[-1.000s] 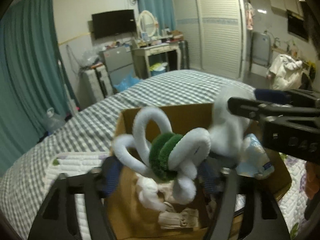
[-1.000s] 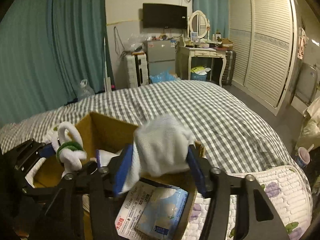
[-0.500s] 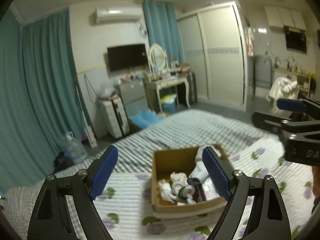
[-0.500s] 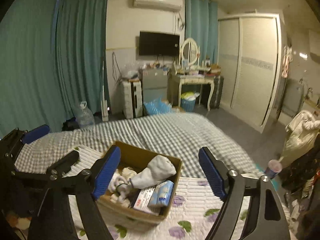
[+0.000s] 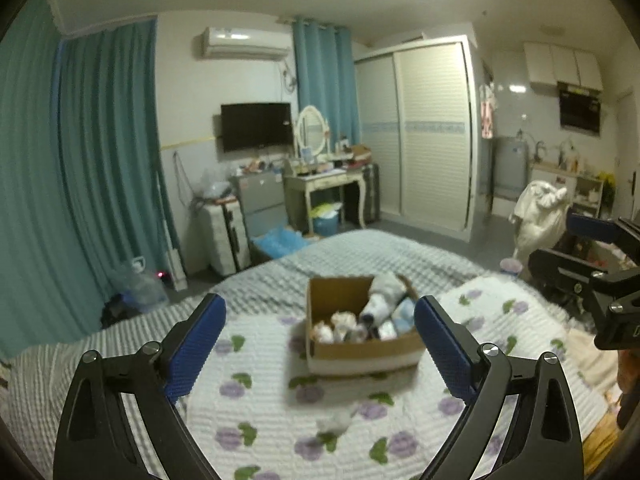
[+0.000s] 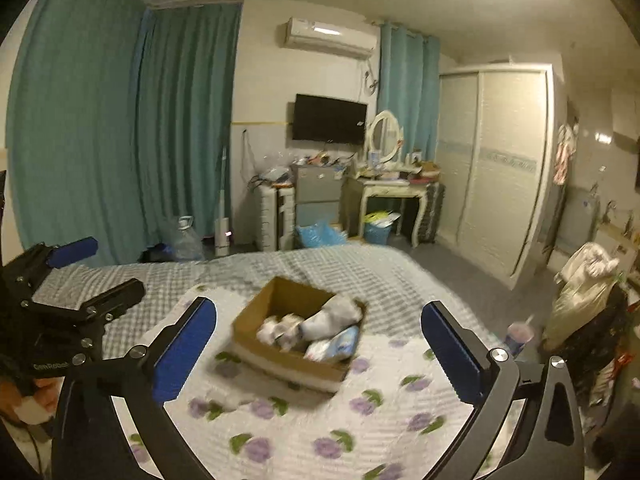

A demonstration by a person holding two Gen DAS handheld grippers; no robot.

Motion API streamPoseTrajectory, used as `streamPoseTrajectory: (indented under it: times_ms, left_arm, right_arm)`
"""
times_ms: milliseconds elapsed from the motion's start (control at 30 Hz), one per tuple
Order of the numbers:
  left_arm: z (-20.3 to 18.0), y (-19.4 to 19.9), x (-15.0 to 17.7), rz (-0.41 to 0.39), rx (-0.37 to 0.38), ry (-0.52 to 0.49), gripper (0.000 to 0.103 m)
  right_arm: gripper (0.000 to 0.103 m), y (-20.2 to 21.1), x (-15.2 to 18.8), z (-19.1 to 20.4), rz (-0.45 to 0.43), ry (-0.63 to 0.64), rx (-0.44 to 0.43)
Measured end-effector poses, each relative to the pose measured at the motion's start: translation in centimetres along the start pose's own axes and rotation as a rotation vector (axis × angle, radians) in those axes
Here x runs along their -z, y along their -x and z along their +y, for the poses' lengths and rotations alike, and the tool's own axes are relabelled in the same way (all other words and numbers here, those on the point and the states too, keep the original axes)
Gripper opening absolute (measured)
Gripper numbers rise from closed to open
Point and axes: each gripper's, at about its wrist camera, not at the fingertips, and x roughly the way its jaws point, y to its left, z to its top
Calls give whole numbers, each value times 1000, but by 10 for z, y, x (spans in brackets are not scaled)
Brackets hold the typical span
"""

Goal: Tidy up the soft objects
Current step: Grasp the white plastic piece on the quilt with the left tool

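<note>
A brown cardboard box (image 5: 362, 350) sits on the floral quilt on the bed and also shows in the right wrist view (image 6: 280, 360). Inside lie a white-grey sock (image 6: 332, 314), a white looped plush toy (image 6: 278, 330), and blue-white packets (image 6: 336, 344). My left gripper (image 5: 320, 344) is open and empty, held well back from the box. My right gripper (image 6: 320, 350) is open and empty, also held back. The right gripper shows at the right edge of the left wrist view (image 5: 592, 256). The left gripper shows at the left edge of the right wrist view (image 6: 76, 280).
A small pale object (image 5: 334, 424) lies on the white floral quilt (image 5: 248, 408) in front of the box. The grey checked bedspread (image 6: 312, 268) lies beyond. A dressing table (image 5: 324, 184), wardrobe (image 5: 424, 136) and teal curtains (image 6: 120, 132) line the far walls.
Both grippers let go of the plush toy and the sock into the box, opened, and pulled far back and up from it.
</note>
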Motion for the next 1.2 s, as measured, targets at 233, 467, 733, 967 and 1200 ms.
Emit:
streamPoseTrajectory:
  times_ms: [233, 467, 733, 967, 1200]
  left_arm:
    - [0, -35, 59, 55, -6, -6, 97]
    - [7, -112, 132, 216, 4, 39, 96]
    - [-7, -176, 190, 370, 56, 43, 87]
    - [-19, -204, 211, 445, 111, 30, 62]
    - [-25, -194, 211, 432, 136, 14, 33]
  right_arm:
    - [103, -39, 60, 20, 72, -13, -10]
    - [103, -121, 127, 21, 193, -48, 29]
    - [103, -192, 189, 16, 340, -84, 36]
    - [103, -223, 219, 8, 413, -138, 42]
    - [103, -220, 225, 4, 422, -158, 43]
